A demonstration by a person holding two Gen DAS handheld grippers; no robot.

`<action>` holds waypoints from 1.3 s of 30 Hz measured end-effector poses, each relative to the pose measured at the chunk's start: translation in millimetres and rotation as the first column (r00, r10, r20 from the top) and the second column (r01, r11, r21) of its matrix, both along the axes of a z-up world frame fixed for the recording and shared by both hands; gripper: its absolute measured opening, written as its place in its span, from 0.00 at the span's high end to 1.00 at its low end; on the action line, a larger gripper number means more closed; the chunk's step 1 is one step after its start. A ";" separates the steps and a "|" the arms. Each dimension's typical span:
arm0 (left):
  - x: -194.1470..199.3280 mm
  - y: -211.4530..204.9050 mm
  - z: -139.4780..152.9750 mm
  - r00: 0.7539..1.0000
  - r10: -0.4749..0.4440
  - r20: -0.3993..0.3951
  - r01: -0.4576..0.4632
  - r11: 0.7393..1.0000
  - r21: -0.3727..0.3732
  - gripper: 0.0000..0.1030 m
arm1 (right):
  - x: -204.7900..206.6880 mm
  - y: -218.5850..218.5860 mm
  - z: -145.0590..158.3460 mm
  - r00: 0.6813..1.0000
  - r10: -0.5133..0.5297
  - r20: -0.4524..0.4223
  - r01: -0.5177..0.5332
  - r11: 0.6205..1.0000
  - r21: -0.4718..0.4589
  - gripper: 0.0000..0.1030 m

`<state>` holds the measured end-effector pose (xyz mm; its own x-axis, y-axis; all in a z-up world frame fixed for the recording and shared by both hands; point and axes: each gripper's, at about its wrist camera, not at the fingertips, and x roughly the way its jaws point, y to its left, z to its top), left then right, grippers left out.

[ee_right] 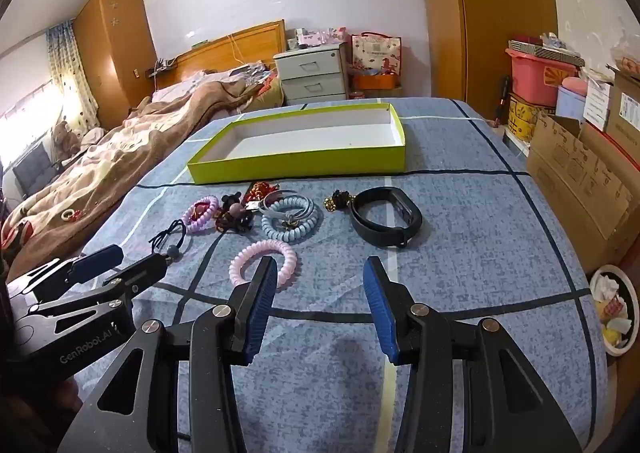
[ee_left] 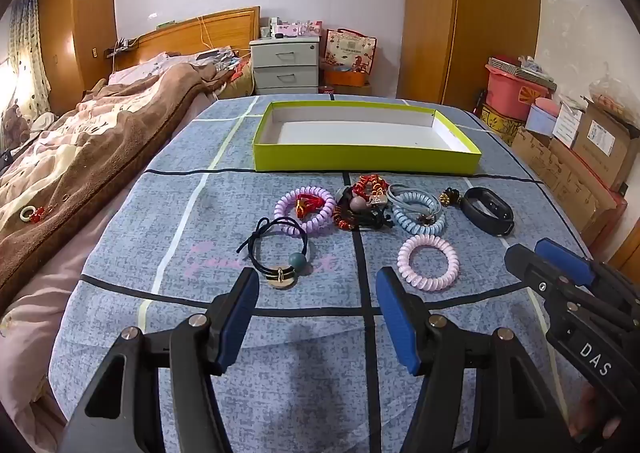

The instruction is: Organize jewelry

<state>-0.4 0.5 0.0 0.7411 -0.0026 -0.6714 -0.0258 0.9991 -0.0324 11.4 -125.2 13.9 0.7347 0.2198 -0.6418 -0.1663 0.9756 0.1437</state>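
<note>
A shallow yellow-green box (ee_left: 364, 163) (ee_right: 304, 167) with a white inside stands empty at the far side of the blue cloth. In front of it lie a purple coil hair tie (ee_left: 305, 209), a red and black beaded cluster (ee_left: 362, 205), a light blue coil tie (ee_left: 418, 213) (ee_right: 290, 223), a black wristband (ee_left: 488, 210) (ee_right: 386, 222), a pink coil tie (ee_left: 429, 262) (ee_right: 244, 265) and a dark elastic with a round charm (ee_left: 280, 253). My left gripper (ee_left: 318, 285) is open just short of that elastic. My right gripper (ee_right: 320, 273) is open beside the pink coil.
A bed with a brown blanket (ee_left: 80, 157) runs along the left. Cardboard boxes (ee_right: 580, 181) and a pink bin (ee_left: 510, 93) line the right. A grey drawer unit (ee_left: 285, 63) and wooden wardrobes stand at the back. A bowl (ee_right: 614, 309) sits low at the right.
</note>
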 end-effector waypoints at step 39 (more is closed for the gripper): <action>-0.4 7.7 8.7 1.000 0.028 -0.009 -0.028 1.000 0.010 0.39 | -2.9 6.4 3.1 1.000 0.009 0.020 -0.008 1.000 -0.030 0.55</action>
